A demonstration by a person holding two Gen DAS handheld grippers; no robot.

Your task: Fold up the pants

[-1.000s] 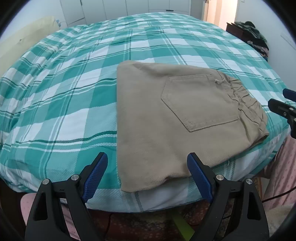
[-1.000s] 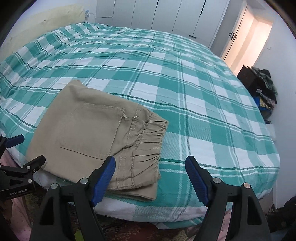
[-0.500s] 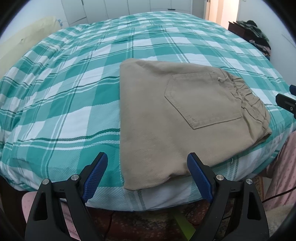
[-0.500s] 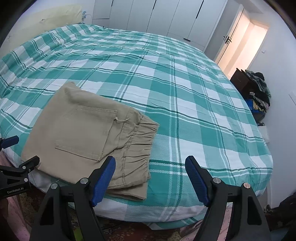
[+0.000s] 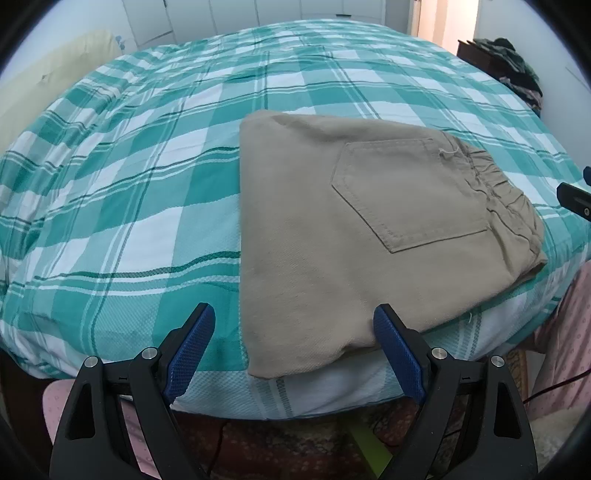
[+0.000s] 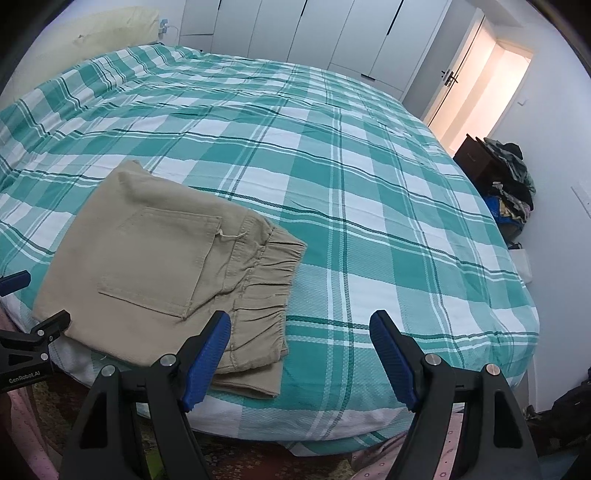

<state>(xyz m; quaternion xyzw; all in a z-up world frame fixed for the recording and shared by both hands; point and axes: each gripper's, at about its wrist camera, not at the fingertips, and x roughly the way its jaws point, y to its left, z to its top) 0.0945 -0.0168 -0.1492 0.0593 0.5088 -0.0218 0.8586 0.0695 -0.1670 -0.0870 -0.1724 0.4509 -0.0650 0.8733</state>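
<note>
The tan pants lie folded into a compact rectangle near the front edge of the bed, back pocket up and elastic waistband to the right. They also show in the right wrist view. My left gripper is open and empty, held off the bed's front edge just before the pants' near left corner. My right gripper is open and empty, off the bed edge to the right of the waistband. The left gripper also shows at the left edge of the right wrist view, and one right gripper finger at the right edge of the left wrist view.
The bed carries a teal and white plaid cover. A cream pillow lies at the head. White wardrobes and an open door stand behind. A dark cabinet piled with clothes stands at the right. A patterned rug lies below.
Both grippers have drawn back a little from the bed, staying open. The pants have not moved.
</note>
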